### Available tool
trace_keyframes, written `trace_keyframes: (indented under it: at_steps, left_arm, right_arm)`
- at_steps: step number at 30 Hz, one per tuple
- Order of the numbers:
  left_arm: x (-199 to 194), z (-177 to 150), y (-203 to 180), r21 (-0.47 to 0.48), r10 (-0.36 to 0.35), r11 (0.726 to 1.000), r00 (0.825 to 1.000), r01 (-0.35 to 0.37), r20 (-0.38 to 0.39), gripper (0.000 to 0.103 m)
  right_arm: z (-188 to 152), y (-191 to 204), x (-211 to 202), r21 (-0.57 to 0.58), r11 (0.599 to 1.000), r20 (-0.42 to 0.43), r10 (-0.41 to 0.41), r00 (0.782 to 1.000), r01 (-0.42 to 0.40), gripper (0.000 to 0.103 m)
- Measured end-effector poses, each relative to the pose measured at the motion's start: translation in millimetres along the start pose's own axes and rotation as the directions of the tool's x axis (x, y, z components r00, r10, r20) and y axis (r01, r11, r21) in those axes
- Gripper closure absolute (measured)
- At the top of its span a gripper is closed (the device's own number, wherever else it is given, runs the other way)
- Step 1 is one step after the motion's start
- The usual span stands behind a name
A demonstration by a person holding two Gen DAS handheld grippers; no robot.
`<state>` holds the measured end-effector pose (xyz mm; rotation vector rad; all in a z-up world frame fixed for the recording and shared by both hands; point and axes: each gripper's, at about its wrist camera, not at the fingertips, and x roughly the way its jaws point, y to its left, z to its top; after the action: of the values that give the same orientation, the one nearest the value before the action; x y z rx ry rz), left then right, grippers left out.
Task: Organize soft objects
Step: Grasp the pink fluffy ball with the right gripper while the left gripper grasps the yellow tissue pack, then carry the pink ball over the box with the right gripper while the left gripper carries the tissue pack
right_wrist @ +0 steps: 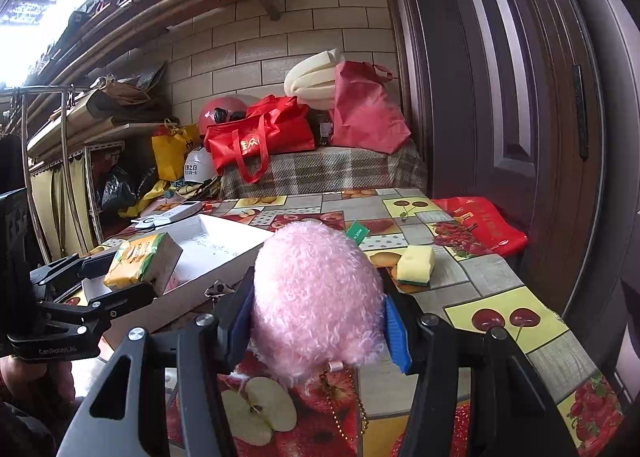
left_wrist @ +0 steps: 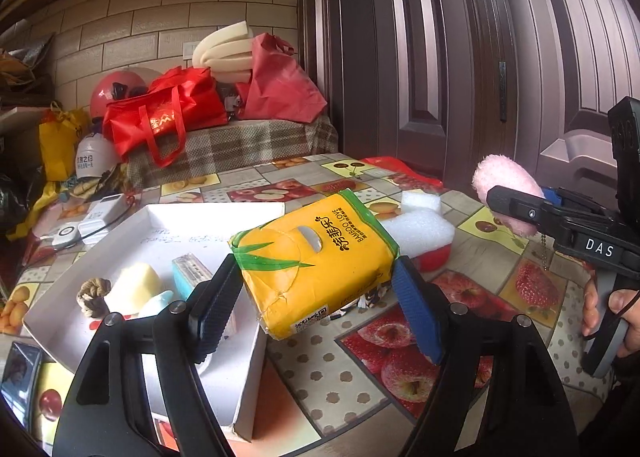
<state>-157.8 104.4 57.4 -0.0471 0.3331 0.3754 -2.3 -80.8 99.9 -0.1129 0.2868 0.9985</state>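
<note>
My left gripper (left_wrist: pixel 314 271) is shut on a yellow tissue pack (left_wrist: pixel 312 253), gripped at both ends and tilted above the near right corner of a white shallow box (left_wrist: pixel 208 225). The right wrist view shows that pack (right_wrist: pixel 140 261) held off the table. In the box lie a cream foam block (left_wrist: pixel 134 287), a blue-green sponge (left_wrist: pixel 188 273) and a walnut-like lump (left_wrist: pixel 94 295). My right gripper (right_wrist: pixel 316 297) is shut on a fluffy pink plush toy (right_wrist: pixel 316 289) with a bead chain hanging under it. Seen from the left, the plush (left_wrist: pixel 504 177) hangs over the table's right side.
A white foam block (left_wrist: pixel 424 225) lies behind the pack. A yellow-green sponge (right_wrist: pixel 416 263) and a red bag (right_wrist: pixel 480 225) sit at the table's far right, near a dark door. A power bank (left_wrist: pixel 102 211) and a phone (left_wrist: pixel 20 377) lie left. Bags crowd the bench behind.
</note>
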Motion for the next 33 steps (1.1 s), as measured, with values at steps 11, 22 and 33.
trace_keyframes:
  at_steps: [11, 22, 33]
  left_arm:
    - [-7, -4, 48, -0.063, 0.098, 0.993, 0.995, -0.097, 0.019, 0.026]
    - [-13, -11, 120, -0.164, 0.253, 0.954, 0.967, -0.249, 0.006, 0.026]
    - [11, -7, 146, -0.19, 0.304, 0.933, 0.952, -0.307, -0.042, 0.026]
  right_arm:
    - [-4, 48, 20, -0.056, 0.992, -0.066, 0.106, 0.992, -0.11, 0.047]
    - [-7, 85, 56, -0.056, 0.98, -0.129, 0.182, 0.975, -0.19, 0.047]
    - [-1, 131, 91, -0.107, 0.963, -0.145, 0.23, 0.962, -0.247, 0.047]
